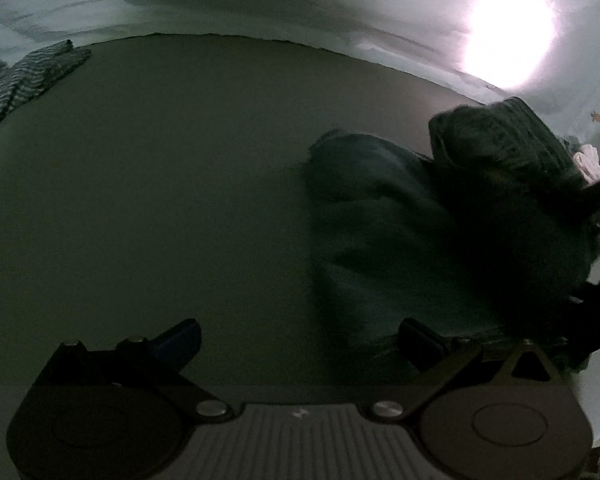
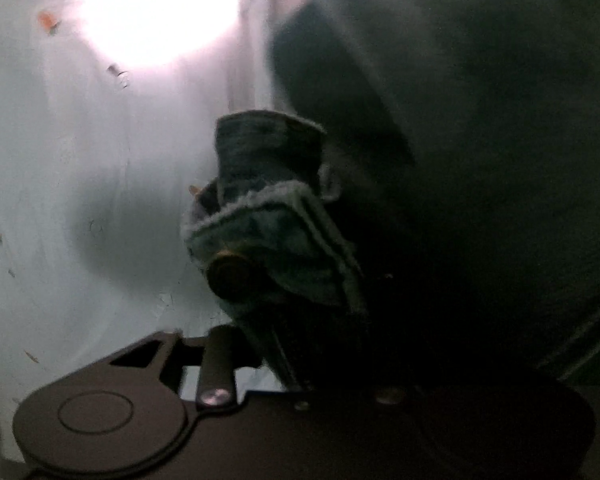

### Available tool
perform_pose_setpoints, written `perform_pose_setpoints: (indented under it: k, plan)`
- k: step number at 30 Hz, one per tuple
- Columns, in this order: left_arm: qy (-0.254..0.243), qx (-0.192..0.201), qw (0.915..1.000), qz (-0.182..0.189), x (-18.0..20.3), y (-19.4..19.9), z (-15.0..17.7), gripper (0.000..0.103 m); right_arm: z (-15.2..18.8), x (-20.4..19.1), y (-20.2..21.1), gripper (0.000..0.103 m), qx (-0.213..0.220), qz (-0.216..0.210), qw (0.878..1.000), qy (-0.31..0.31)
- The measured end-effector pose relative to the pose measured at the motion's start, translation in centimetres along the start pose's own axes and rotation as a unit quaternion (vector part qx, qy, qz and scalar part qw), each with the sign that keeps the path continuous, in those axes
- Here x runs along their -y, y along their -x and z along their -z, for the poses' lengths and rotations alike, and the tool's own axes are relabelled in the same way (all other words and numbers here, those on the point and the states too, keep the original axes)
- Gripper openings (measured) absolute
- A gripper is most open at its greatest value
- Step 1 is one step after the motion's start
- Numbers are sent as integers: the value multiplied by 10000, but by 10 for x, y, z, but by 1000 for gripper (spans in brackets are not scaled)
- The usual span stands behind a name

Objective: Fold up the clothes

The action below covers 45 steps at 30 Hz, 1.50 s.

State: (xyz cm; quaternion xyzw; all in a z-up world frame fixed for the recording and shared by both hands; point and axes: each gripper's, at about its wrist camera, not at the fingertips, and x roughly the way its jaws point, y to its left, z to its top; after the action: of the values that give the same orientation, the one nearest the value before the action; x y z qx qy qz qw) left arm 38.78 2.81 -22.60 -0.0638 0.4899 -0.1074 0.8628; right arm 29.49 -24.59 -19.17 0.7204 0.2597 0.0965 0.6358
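Looking from near to far, the left tool (image 1: 300, 340) stands open with nothing between its two fingers, above a bare part of the dark surface (image 1: 160, 180). This surface may be a bed or a tabletop; I cannot tell which. To its right the jeans (image 1: 380, 220) lie in a thick bundle near the right edge. The right tool (image 2: 296, 352) is very close to the waistband (image 2: 268, 232) and its button (image 2: 230, 270). Its jaws seem open, but the denim hides the far finger, so I cannot tell if the cloth only rests there. I judge that one fold is just finished. Next, both tools need a new hold on the bundle. Farther away, a striped garment (image 1: 28, 76) lies at the left edge, before the carrot-print sheet (image 1: 260, 8).
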Motion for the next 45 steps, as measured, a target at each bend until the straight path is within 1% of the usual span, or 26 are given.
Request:
perform_pose_setpoints:
  k: [1, 2, 4, 6, 8, 10, 12, 13, 15, 17, 20, 22, 24, 25, 26, 27, 28, 30, 31, 32, 34, 35, 36, 37, 41, 45]
  plan:
    - [38, -3, 10000, -23, -3, -1, -1, 103, 0, -4, 0, 97, 7, -189, 9998, -15]
    - [81, -11, 10000, -28, -6, -1, -2, 103, 0, -10, 0, 97, -20, -254, 9997, 21]
    - [172, -29, 9998, -26, -11, -2, -4, 103, 0, -20, -2, 93, -104, -163, 9993, 325]
    - [231, -20, 9997, -8, -15, -1, -6, 103, 2, -24, -4, 91, -307, -242, 9986, 348]
    - [261, 18, 9997, 20, -17, -1, -9, 103, 2, -23, -5, 90, -398, -396, 9982, 211]
    - [279, 65, 9996, 52, -18, 0, -11, 103, -15, -21, -9, 77, -538, -833, 9949, -157]
    - [304, 119, 9994, 84, -18, 2, -13, 103, -21, -25, -9, 74, -577, -1152, 9912, -292]
    - [326, 152, 9993, 101, -18, 4, -14, 103, -24, -28, -9, 68, -587, -1296, 9893, -338]
    - [401, 238, 9988, 163, -18, 8, -16, 103, -25, -36, -3, 65, -475, -967, 9942, -41]
    - [481, 337, 9979, 256, -17, 11, -18, 103, -19, -33, 5, 65, -363, -640, 9972, 108]
    - [517, 466, 9968, 398, -11, 15, -21, 103, -10, -24, 27, 69, -202, -274, 9990, 279]
    - [407, 456, 9975, 363, -2, 15, -23, 103, -18, -34, 35, 95, -217, -16, 9978, 631]
    - [217, 422, 9986, 252, 7, 9, -25, 103, -18, -38, 44, 98, -157, 399, 9908, 1286]
    - [118, 406, 9989, 197, 11, 6, -26, 103, -18, -39, 49, 100, -121, 614, 9847, 1625]
    - [47, 378, 9991, 161, 15, 3, -26, 103, -17, -47, 52, 101, -97, 936, 9723, 2137]
    - [-5, 340, 9993, 145, 19, 0, -27, 103, -16, -57, 55, 102, -76, 1286, 9545, 2690]
    - [-36, 311, 9994, 134, 22, -2, -27, 103, -14, -63, 58, 102, -16, 1668, 9317, 3226]
    - [-87, 287, 9995, 69, 28, -7, -28, 103, -6, -67, 65, 103, 102, 2392, 8766, 4175]
    - [-112, 288, 9995, 33, 30, -9, -28, 103, -3, -68, 65, 103, 131, 2746, 8438, 4610]
    - [-136, 290, 9995, -2, 33, -11, -28, 103, -2, -66, 66, 103, 136, 2973, 8209, 4874]
    - [-159, 284, 9995, -62, 36, -15, -29, 103, -2, -59, 71, 103, 136, 3345, 7797, 5291]
    - [-133, 263, 9995, -71, 36, -18, -30, 103, -6, -54, 71, 103, 128, 3479, 7685, 5369]
    - [-100, 238, 9996, -78, 36, -20, -31, 103, -12, -51, 72, 103, 98, 3542, 7665, 5356]
    - [-64, 209, 9997, -80, 36, -22, -32, 103, -18, -48, 69, 103, 61, 3569, 7691, 5301]
    - [-4, 143, 9998, -118, 38, -29, -35, 103, -45, -43, 47, 103, -105, 3519, 7856, 5088]
    - [-33, 41, 9999, -128, 39, -35, -38, 103, -64, -39, 26, 103, -336, 3526, 7839, 5099]
